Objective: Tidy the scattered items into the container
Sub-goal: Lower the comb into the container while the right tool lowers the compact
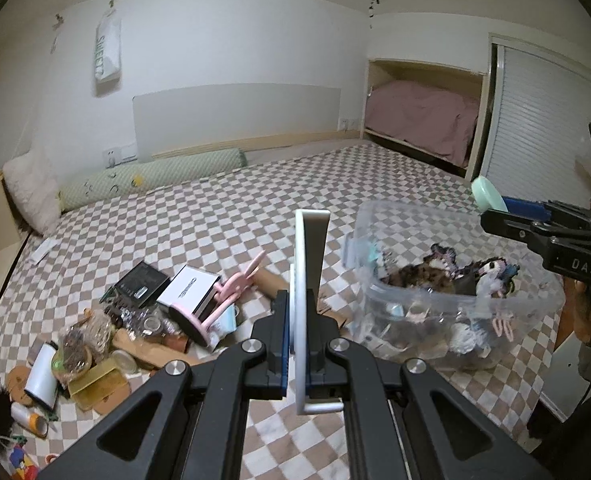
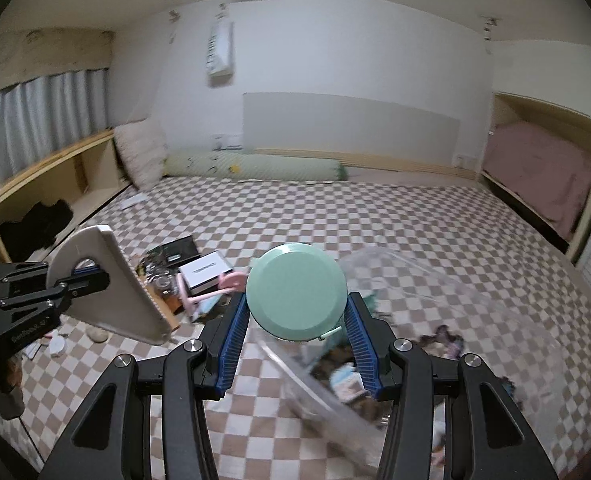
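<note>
In the left wrist view, a clear plastic container [image 1: 455, 292] stands on the checkered bed [image 1: 255, 200], to the right of the claw. Inside it lie hair clips, a dark patterned piece and some small white and pink things, all mixed together. A pile of scattered items [image 1: 135, 320] is on the bed at the left: a black box, a white box, a pink stand, a white roll and wrapped packets. The left claw [image 1: 301, 320] is fully closed on a thin white board [image 1: 309, 280], which stands on its edge between the pads. At the right edge the right claw [image 1: 499, 208] holds a mint green round box [image 1: 487, 194] above the container.

In the right wrist view, the right claw [image 2: 297, 320] is about half open, and its blue pads press both sides of the mint green round box [image 2: 295, 292]. The container [image 2: 435, 300] is under it and to the right, blurred. The left claw [image 2: 91, 276] at the left grips the white board [image 2: 115, 292].
</note>
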The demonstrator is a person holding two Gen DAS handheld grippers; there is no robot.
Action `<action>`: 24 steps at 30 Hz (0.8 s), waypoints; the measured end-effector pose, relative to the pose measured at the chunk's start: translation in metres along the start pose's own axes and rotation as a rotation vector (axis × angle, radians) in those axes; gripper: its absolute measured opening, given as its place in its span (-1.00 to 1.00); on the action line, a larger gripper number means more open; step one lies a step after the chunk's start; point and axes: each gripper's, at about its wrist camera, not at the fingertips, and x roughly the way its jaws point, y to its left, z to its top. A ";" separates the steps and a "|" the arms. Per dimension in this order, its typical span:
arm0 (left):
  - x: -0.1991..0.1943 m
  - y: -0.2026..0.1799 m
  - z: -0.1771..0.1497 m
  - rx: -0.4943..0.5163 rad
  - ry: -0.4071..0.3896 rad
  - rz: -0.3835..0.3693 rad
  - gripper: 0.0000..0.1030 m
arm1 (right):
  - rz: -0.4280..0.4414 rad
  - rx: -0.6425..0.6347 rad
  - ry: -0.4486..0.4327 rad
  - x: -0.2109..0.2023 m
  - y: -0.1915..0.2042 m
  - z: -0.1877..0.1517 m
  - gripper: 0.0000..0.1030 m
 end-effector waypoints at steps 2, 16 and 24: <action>0.001 -0.006 0.006 0.002 -0.015 -0.010 -0.90 | -0.017 0.020 -0.005 -0.004 -0.014 -0.001 -0.03; 0.026 -0.065 0.038 0.019 -0.081 -0.080 -0.88 | -0.100 0.193 0.023 -0.004 -0.101 -0.017 -0.03; 0.038 -0.091 0.059 0.037 -0.122 -0.084 -0.82 | -0.116 0.258 0.045 -0.004 -0.136 -0.032 -0.03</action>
